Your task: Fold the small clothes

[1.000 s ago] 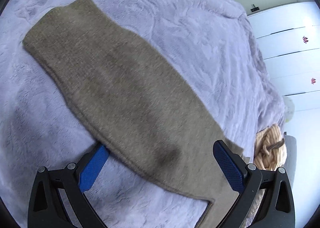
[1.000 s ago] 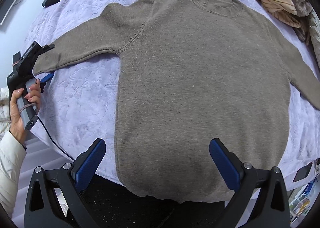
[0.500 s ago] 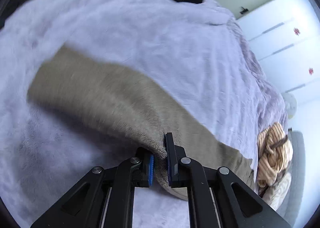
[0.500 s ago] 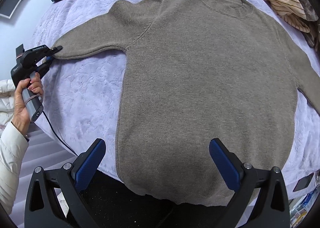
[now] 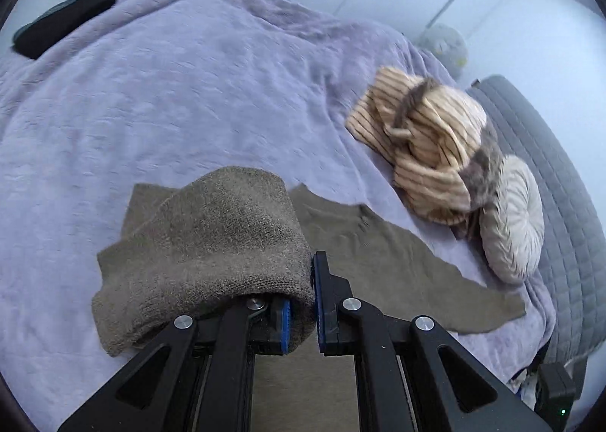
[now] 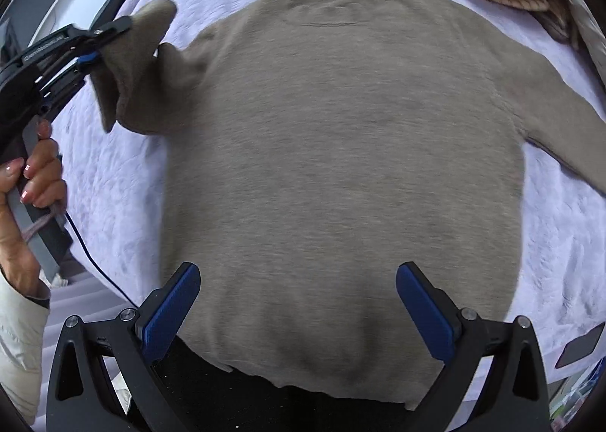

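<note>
Pinching the sweater [image 6: 341, 151] sleeve cuff [image 5: 212, 242] in our left gripper [image 5: 301, 312], we are hovering the right gripper [image 6: 297, 309] wide open above the hem, whose edge its fingers partly hide.

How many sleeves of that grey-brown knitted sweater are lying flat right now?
1: the right sleeve lies flat on the lilac blanket; the left sleeve is lifted, pinched by the left gripper.

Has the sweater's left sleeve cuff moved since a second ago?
Yes. In the right wrist view the sleeve cuff, clamped in the left gripper, has been lifted off the lilac blanket and carried inward toward the sweater body.
</note>
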The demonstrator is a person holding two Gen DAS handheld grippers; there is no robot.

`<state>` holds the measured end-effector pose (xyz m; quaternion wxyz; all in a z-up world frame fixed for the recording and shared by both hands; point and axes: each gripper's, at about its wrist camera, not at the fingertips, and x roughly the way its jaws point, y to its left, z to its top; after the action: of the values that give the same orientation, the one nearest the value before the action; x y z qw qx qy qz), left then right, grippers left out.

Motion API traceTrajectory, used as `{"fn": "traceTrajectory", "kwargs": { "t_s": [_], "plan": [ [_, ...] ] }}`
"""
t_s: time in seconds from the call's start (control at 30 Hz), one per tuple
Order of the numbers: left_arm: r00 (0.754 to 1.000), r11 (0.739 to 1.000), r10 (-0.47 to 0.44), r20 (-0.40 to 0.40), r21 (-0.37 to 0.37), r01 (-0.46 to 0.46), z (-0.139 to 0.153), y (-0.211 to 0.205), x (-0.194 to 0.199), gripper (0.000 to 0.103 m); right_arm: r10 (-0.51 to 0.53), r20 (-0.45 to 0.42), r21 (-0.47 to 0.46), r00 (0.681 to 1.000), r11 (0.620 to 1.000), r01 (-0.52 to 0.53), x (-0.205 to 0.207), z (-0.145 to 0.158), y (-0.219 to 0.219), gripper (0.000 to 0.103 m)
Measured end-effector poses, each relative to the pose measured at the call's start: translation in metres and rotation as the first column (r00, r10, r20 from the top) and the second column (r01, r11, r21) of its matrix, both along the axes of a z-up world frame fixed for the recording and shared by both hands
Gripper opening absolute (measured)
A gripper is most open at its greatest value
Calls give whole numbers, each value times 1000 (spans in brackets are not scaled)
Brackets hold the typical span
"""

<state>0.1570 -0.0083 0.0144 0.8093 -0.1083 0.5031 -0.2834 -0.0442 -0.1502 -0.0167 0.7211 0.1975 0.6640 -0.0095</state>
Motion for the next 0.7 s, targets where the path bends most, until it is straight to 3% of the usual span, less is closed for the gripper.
{"fn": "traceTrajectory", "kwargs": {
  "t_s": [0.07,0.13,0.27,0.33,0.43,0.47,0.5,0.57,0.63,0.7],
  "plan": [
    [999,997,-54,-9,47,54,-17,-43,-9,11,-45,-8,-4,999,999,45,-10,-4,-24,103],
    [997,983,-79,-8,166,79,-40,-79,-17,11,-85,-22,-10,996,996,85,-19,-8,-44,103],
    [988,955,-109,-111,265,135,-81,-108,-28,11,-147,-62,-32,987,989,145,-35,-22,-77,103],
    [985,944,-115,-129,295,149,-84,-111,-35,11,-158,-73,-41,985,987,156,-37,-26,-86,103],
    [989,947,-119,-90,289,140,-60,-94,-46,11,-163,-71,-51,984,986,159,-33,-27,-94,103],
    [991,952,-110,-72,280,126,-48,-83,-51,24,-159,-65,-54,985,986,155,-28,-26,-94,103],
    [995,955,-88,-52,279,99,-36,-71,-55,51,-152,-57,-56,987,987,149,-23,-26,-96,103],
    [1000,957,-14,7,289,11,-18,-39,-60,76,-119,-35,-69,992,991,117,-7,-25,-96,103],
    [999,951,40,27,306,-46,-11,-11,-61,76,-45,-4,-106,999,993,44,16,-20,-84,103],
    [994,921,110,25,373,-111,-18,18,-58,76,61,35,-156,998,986,-54,41,-17,-65,103]
  ]
}}
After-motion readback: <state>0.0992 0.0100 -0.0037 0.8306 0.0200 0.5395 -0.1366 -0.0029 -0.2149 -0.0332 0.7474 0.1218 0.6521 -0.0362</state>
